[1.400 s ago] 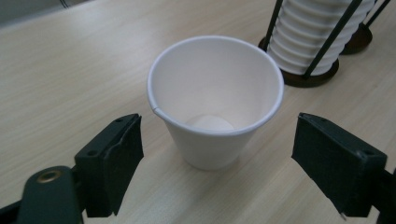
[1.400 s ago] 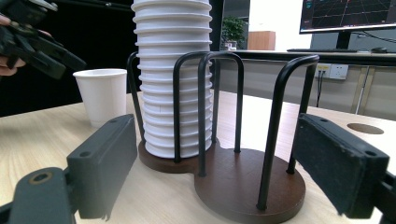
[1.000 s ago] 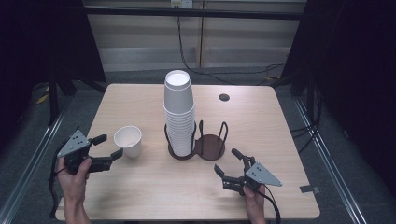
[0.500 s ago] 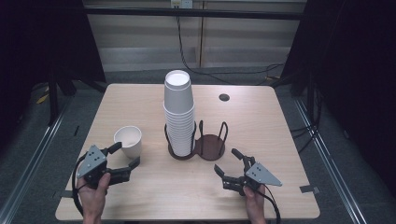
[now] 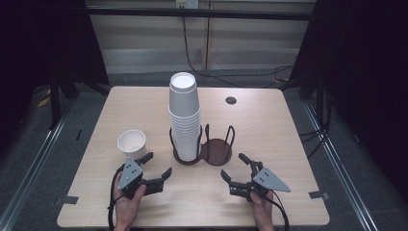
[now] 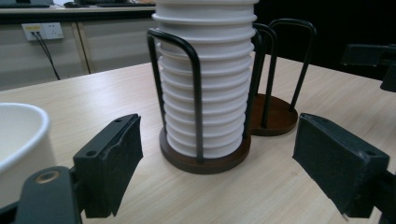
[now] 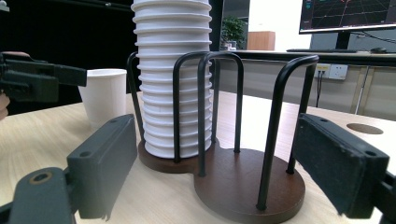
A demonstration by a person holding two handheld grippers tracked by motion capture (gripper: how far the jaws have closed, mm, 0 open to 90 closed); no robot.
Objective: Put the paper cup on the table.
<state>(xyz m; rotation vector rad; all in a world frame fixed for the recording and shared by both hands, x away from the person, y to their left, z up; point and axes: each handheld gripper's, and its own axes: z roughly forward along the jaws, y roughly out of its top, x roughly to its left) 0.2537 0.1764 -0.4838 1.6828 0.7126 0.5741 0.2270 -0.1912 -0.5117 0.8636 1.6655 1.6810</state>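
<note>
The single white cup [image 5: 132,143] stands upright on the table [image 5: 288,130], left of the cup stack [image 5: 184,115] that fills one ring of the dark two-ring holder [image 5: 216,151]. Just near of the cup, the left gripper [image 5: 156,166] is released with nothing between its jaws. The right gripper [image 5: 235,166], near the holder's empty ring, is also spread and empty.

I cannot read any text, label, brand or number in these views. The white cups [image 5: 184,120] in the stack and the single cup [image 5: 132,143] beside it are plain, and the wooden holder [image 5: 215,151] and the table [image 5: 269,125] carry no mark. The monitor [image 7: 348,15] far behind my right jaws shows only a grid of lines, too small for me to read.
</note>
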